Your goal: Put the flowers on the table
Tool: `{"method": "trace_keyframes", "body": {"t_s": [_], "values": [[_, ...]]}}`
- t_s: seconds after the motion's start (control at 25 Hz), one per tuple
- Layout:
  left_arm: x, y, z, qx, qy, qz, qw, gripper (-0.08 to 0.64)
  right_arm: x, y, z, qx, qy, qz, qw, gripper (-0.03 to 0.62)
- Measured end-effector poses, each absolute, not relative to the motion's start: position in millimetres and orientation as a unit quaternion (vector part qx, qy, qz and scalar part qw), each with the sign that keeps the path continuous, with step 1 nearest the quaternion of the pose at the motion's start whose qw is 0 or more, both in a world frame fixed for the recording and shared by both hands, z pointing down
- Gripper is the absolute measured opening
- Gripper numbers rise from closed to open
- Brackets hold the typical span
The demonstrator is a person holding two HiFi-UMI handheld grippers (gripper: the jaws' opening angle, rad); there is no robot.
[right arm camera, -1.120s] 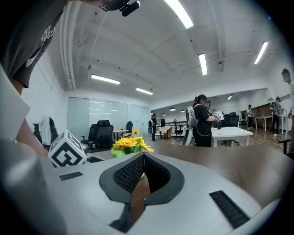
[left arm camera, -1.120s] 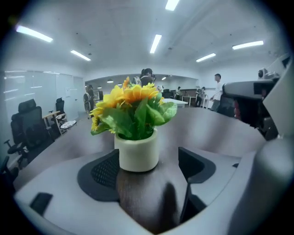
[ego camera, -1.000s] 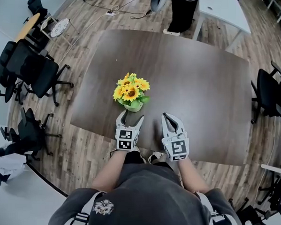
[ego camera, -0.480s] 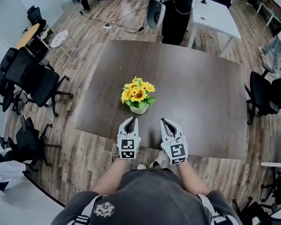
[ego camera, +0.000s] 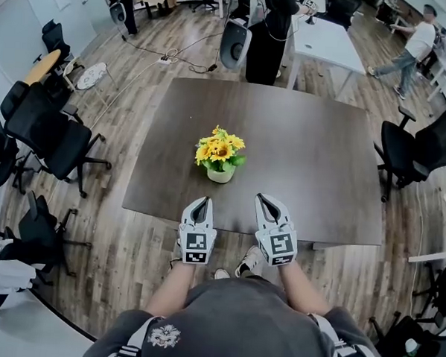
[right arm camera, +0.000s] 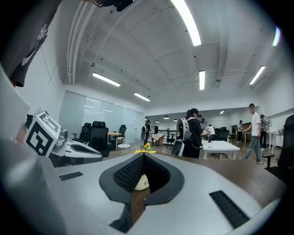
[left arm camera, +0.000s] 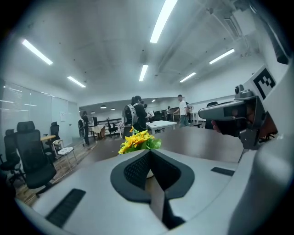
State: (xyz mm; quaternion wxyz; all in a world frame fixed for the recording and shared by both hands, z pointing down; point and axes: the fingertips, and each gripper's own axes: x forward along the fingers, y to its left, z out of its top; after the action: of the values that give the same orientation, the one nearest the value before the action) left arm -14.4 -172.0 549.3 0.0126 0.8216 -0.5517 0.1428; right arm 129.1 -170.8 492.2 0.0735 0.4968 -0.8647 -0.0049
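Pot [right arm camera: 141, 182] w/ flowers [ego camera: 220, 150] reads "Li", rest of txt hidden.

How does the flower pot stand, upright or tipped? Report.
Upright: the flower pot sits base-down on the table, blooms pointing up.

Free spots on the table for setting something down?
Bare: the table's right half, the far strip behind the flower pot, the left side. Tight only between pot and near edge, by the left tongs and right tongs.
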Motion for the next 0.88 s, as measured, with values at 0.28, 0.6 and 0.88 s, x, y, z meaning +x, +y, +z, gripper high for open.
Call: {"method": "trace_keyframes", "body": {"t_s": [0.28, 0.6, 0.88], "values": [[-11, -140, 537, 0.833, -0.538, 0.127, 0.010, 0.008, 135, -133, 493, 0.530, -0.844, -0.005, 0.079, 0.023], [-11, -119, 518, 0.851, -0.515, 0.101, -0.007, 0.008, 115, -115, 489, 0.530, -0.844, -0.019, 0.076, 0.023], [-27, -107, 505, 0.850, -0.523, 0.056, 0.029, 0.008, 110, -101, 483, 0.539, -0.837, -0.023, 0.085, 0.023]]}}
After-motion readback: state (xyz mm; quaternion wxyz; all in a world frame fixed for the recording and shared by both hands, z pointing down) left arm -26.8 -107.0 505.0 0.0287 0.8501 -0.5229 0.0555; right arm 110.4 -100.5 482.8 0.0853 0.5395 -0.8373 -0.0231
